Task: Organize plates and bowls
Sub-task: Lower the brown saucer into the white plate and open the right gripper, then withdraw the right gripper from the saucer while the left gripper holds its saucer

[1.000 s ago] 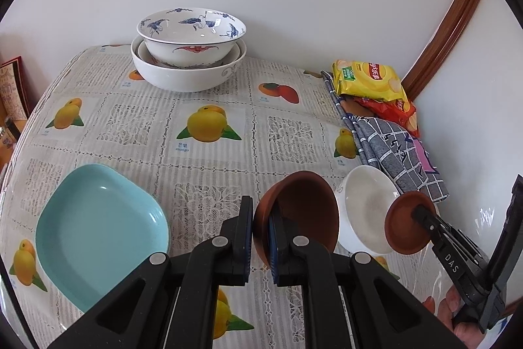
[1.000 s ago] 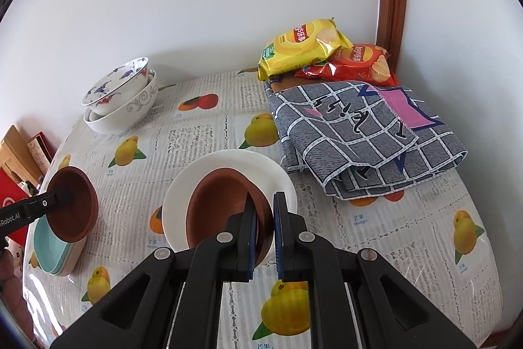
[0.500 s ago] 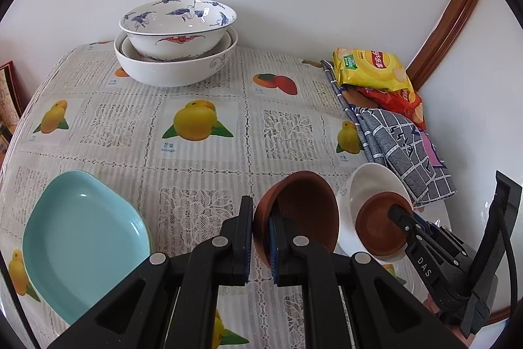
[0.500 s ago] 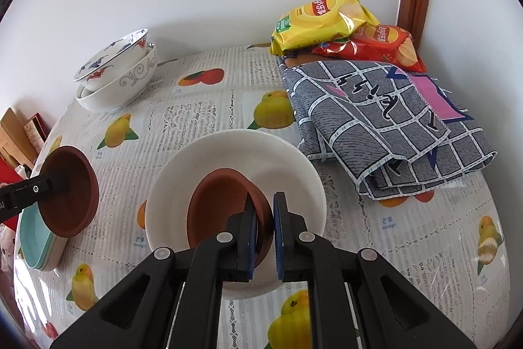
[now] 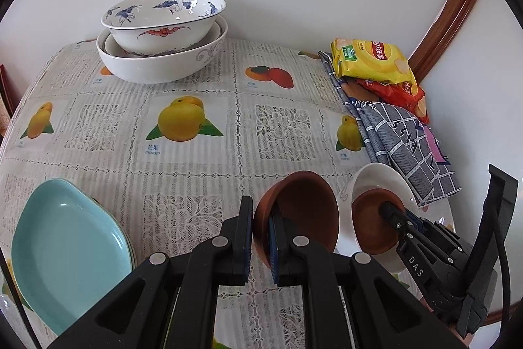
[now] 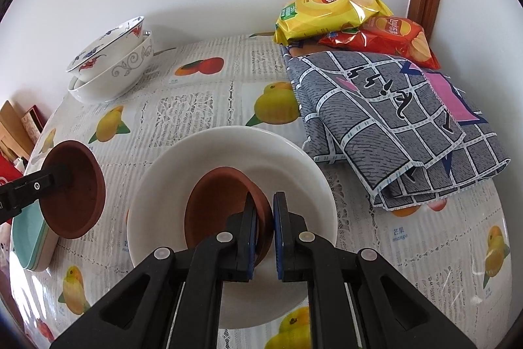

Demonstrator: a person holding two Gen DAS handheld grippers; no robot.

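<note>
My left gripper is shut on the rim of a small brown bowl, held tilted above the tablecloth; the right wrist view shows this bowl at the left. My right gripper is shut on the rim of a second brown bowl, which sits tilted inside a wide white bowl. In the left wrist view that white bowl lies just right of my held bowl, with the right gripper in it. Stacked teal plates lie at the near left.
Two nested large bowls, a blue-patterned one in a white one, stand at the back left by the wall. A folded grey checked cloth and two crisp bags fill the right side. The table has a fruit-print cover.
The right gripper has lowered its brown bowl down into the white bowl. The left gripper with its brown bowl has moved forward and a little down, closer to the white bowl.
</note>
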